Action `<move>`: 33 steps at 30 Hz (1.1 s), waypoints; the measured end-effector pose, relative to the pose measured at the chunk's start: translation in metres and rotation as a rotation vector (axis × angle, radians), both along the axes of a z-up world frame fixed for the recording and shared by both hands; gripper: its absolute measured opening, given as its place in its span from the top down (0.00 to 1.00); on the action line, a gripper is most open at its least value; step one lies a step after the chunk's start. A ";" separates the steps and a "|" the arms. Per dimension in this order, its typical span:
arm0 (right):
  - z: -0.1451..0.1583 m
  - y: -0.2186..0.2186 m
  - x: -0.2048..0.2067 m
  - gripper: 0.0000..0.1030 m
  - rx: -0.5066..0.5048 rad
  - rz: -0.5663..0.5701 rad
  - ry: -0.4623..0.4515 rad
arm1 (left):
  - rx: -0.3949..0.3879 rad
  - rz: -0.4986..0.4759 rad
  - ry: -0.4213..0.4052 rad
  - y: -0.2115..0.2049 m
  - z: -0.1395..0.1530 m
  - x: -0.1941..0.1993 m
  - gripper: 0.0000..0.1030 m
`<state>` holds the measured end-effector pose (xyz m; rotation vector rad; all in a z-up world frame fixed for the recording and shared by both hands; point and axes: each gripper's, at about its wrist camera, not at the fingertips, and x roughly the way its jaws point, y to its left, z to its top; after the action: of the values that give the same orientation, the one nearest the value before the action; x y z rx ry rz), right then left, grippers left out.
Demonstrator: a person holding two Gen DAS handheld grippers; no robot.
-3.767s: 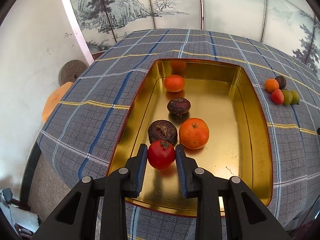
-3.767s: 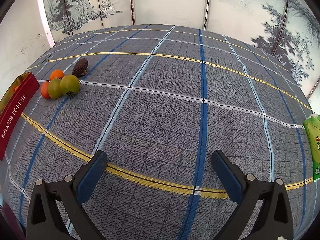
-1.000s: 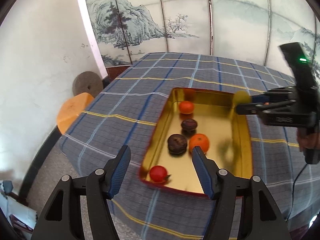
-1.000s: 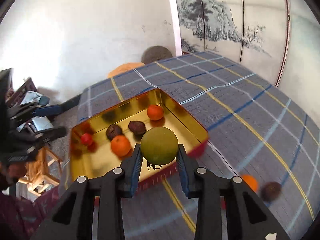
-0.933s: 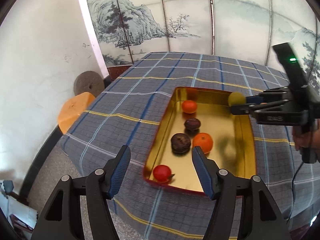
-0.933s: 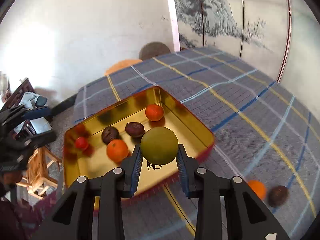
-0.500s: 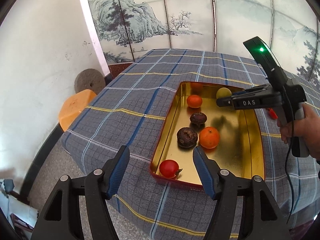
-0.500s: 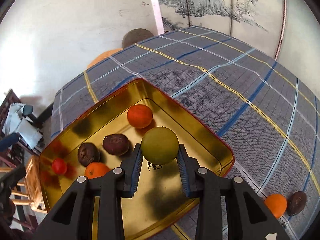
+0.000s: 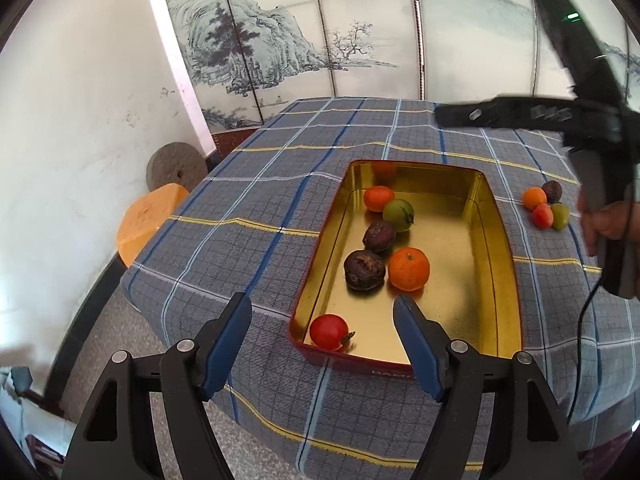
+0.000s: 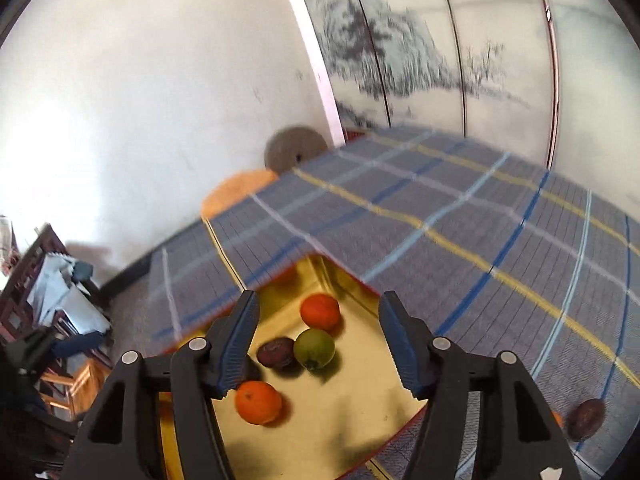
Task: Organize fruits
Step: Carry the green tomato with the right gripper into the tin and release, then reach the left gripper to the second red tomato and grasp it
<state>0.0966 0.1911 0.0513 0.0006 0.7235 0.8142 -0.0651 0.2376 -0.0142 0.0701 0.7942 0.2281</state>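
A gold tin tray sits on the checked tablecloth. In it lie a green fruit, two oranges, two dark wrinkled fruits and a red tomato. My right gripper hovers above the tray, jaws opening, nothing between them; the green fruit lies free below. My left gripper hangs above the tray's near end, jaws opening and empty. Several small fruits remain on the cloth right of the tray.
In the left wrist view a person's hand holds the right gripper's black body over the table's far right. An orange stool and a round stone stand by the white wall. A painted screen runs behind.
The right gripper let go of the green fruit, which now lies in the tray beside an orange and a dark fruit. It then rose and tilted. The left gripper's jaws widened slightly.
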 end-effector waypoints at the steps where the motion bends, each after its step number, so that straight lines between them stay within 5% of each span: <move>1: 0.005 -0.006 -0.004 0.35 0.010 -0.007 -0.014 | 0.002 -0.004 0.001 -0.002 0.000 0.000 0.28; 9: -0.003 -0.083 -0.063 0.23 -0.076 -0.116 -0.094 | 0.024 -0.046 -0.001 -0.021 0.004 -0.002 0.27; 17: -0.059 -0.193 -0.084 0.17 -0.277 -0.338 -0.003 | 0.060 -0.124 0.011 -0.058 0.007 0.002 0.27; 22: -0.075 -0.255 -0.087 0.03 -0.325 -0.471 0.043 | 0.098 -0.182 0.022 -0.087 0.008 0.007 0.27; 33: -0.108 -0.326 -0.075 0.00 -0.434 -0.701 0.183 | 0.172 -0.287 0.065 -0.141 0.002 0.027 0.26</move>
<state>0.0220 -0.1351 -0.0565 -0.0592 0.9813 -0.0212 -0.0376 0.0970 -0.0121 0.3527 0.8181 0.0219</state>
